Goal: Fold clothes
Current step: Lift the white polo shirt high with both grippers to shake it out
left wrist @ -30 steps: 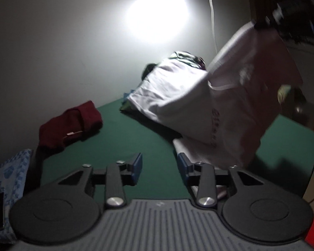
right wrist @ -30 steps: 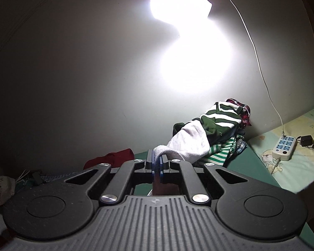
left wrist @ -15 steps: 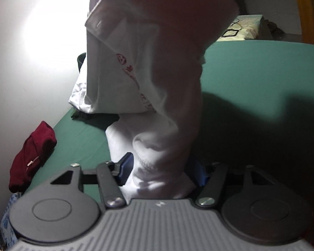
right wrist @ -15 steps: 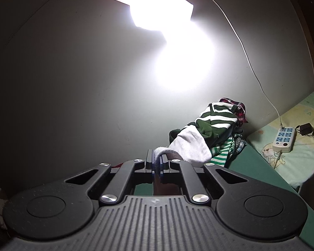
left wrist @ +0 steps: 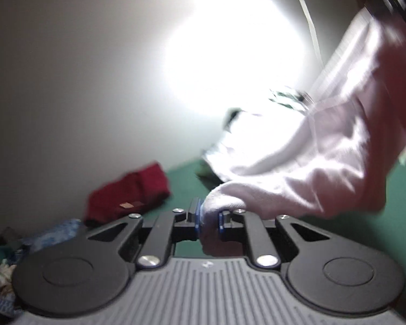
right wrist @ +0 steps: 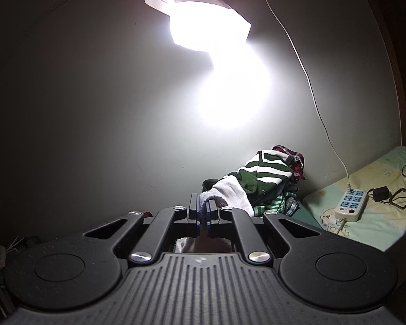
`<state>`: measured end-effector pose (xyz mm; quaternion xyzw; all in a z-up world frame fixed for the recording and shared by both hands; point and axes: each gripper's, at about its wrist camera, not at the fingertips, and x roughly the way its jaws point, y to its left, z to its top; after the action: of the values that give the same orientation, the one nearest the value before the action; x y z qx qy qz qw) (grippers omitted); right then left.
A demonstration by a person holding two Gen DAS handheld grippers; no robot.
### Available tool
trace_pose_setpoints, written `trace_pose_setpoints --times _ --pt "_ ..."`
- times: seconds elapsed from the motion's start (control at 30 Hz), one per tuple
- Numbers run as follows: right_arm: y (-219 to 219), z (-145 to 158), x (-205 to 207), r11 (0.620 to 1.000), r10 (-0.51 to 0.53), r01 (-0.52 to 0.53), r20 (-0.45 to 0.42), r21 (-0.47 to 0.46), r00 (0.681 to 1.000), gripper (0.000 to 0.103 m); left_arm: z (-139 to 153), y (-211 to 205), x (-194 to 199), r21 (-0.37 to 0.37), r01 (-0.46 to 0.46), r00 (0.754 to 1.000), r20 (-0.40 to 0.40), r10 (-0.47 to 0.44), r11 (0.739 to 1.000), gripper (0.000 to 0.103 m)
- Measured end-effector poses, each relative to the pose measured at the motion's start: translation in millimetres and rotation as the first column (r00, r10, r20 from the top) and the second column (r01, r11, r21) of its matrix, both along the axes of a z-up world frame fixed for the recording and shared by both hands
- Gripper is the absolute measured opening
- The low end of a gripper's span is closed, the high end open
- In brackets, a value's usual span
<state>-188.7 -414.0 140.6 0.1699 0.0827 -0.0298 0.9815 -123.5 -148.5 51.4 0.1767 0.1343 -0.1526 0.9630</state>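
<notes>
White shirt [left wrist: 324,157] — pinched by left gripper [left wrist: 209,220] | also clamped in right gripper [right wrist: 202,214] | stretched over green bed [left wrist: 379,233] — red garment [left wrist: 130,192] nearby

Green bed [left wrist: 338,233] bears red garment [left wrist: 132,192], clothes pile [right wrist: 268,181].

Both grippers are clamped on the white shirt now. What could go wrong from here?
The left gripper pinches only a bunched corner of the white shirt, so it may slip out under tension. The shirt also trails toward the clothes pile and might drag pieces along.
</notes>
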Motion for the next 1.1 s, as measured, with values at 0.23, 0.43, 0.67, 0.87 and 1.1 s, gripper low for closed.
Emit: trace_pose_setpoints --times 0.23,0.43,0.67,0.87,1.1 --pt "6 28 -8 0.996 0.077 -0.081 0.146 0.025 0.986 0.005 101 66 -31 -0.163 -0.099 0.97 0.205 0.132 0.982 0.014" --pt "15 71 -22 0.983 0.17 -0.183 0.299 0.016 0.939 0.004 165 96 -63 -0.237 -0.087 0.934 0.317 0.162 0.967 0.014" --pt "21 114 -42 0.965 0.242 -0.261 0.423 -0.015 0.873 0.004 222 118 -102 -0.28 -0.054 0.903 0.396 0.166 0.959 0.015" --pt "27 146 -62 0.951 0.293 -0.304 0.505 -0.062 0.812 0.004 263 132 -127 -0.298 -0.022 0.878 0.451 0.161 0.954 0.015" --pt "41 170 -65 0.95 0.309 -0.284 0.533 -0.13 0.788 0.004 273 134 -123 -0.284 -0.04 0.876 0.452 0.171 0.958 0.015"
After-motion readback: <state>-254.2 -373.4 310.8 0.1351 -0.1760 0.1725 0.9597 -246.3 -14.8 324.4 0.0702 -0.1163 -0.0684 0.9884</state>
